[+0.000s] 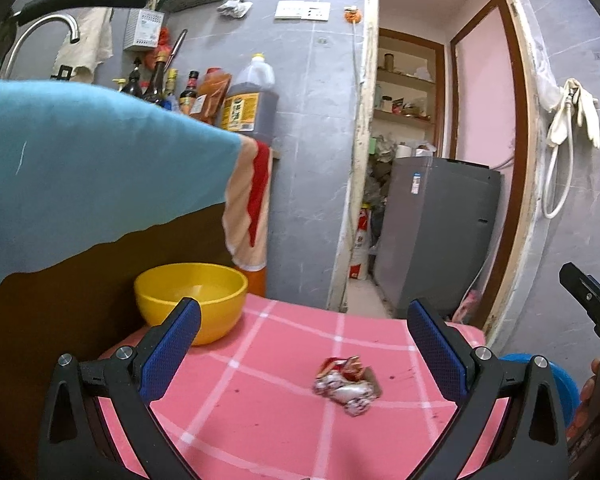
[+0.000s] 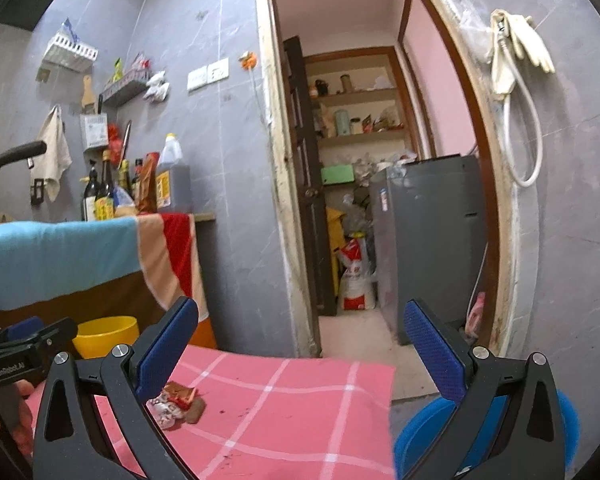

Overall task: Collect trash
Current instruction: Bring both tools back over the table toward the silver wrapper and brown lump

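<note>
Spread wide, left gripper [image 1: 304, 320] frames crumpled wrapper [image 1: 346, 385] mid-table [image 1: 260, 420]; right gripper [image 2: 300, 320], likewise apart, alone shows "CenRobot.AI" lettering [image 2: 8, 372].

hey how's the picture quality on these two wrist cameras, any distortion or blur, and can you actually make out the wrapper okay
Left wrist view: strong fisheye bending of the doorframe, dark corners, even indoor light; the crumpled wrapper on the pink checked cloth is sharp, between the open left gripper. Right wrist view: same curvature; the wrapper is softer, partly behind a finger of the open right gripper.
</note>
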`<state>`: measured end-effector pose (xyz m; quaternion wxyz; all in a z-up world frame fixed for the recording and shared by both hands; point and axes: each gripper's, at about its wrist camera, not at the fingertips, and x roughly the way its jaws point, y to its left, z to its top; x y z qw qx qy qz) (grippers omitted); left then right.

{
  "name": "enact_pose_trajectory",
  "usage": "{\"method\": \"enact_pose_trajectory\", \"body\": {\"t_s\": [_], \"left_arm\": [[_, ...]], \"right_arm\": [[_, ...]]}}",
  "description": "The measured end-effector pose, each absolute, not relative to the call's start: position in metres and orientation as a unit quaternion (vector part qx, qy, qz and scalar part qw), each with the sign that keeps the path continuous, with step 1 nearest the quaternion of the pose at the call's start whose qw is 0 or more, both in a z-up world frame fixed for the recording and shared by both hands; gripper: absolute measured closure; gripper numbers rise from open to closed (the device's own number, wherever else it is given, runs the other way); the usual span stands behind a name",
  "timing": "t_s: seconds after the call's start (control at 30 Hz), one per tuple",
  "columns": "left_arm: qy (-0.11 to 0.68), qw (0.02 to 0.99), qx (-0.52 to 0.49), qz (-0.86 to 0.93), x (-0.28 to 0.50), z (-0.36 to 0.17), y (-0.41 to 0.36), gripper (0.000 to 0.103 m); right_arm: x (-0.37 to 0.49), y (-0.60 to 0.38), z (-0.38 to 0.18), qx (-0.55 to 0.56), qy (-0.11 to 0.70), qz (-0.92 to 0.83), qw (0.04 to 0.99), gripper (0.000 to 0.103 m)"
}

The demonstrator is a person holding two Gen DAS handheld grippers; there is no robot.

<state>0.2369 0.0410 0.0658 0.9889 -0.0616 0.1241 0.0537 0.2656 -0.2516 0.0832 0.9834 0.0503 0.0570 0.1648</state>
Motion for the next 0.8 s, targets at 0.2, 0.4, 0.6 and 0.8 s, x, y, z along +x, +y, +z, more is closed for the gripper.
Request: {"method": "enact_pose_trajectory", "body": {"t_s": [0.2, 0.4, 0.6, 0.8], "left_arm": [[0.148, 0.986, -0.064, 0.052, 0.243, 0.055, 0.055, 0.002], [0.201, 0.976, -0.067, 0.046, 0.26, 0.042, 0.063, 0.002], [0.258, 0.964, -0.066, 0.028, 0.28, 0.029, 0.065, 0.003], [0.303, 0.95, -0.076, -0.003, 0.301, 0.018, 0.065, 0.021]], "right_arm": [[0.277, -0.23, 0.074, 0.034, 0.091, 0.184, 0.978, 0.0], [0.291, -0.209, 0.066, -0.001, 0.136, 0.198, 0.971, 0.0], [0.31, -0.196, 0.055, -0.016, 0.195, 0.219, 0.956, 0.004], [0.336, -0.184, 0.039, -0.016, 0.266, 0.245, 0.932, 0.023]]}}
